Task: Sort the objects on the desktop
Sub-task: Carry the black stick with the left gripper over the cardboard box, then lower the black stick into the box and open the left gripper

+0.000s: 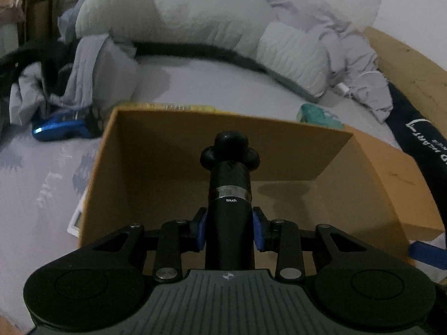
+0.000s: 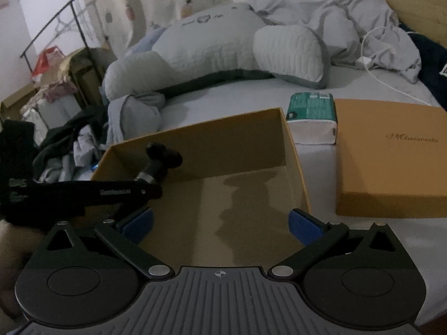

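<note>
My left gripper (image 1: 230, 230) is shut on a black electric shaver (image 1: 229, 184) with a silver band and three round heads, held above the open orange cardboard box (image 1: 134, 150). In the right wrist view the shaver (image 2: 163, 155) and the left gripper (image 2: 152, 184) hang over the box's left side (image 2: 245, 136). My right gripper (image 2: 220, 223) is open and empty above the box's near edge. The box floor shows nothing lying in it.
The box stands on a grey bed. Its orange lid (image 2: 391, 153) lies to the right, a green tissue pack (image 2: 311, 117) behind it. A blue shaver (image 1: 65, 125) lies left of the box. Pillows (image 2: 212, 44), crumpled bedding and a white cable (image 2: 374, 47) are at the back.
</note>
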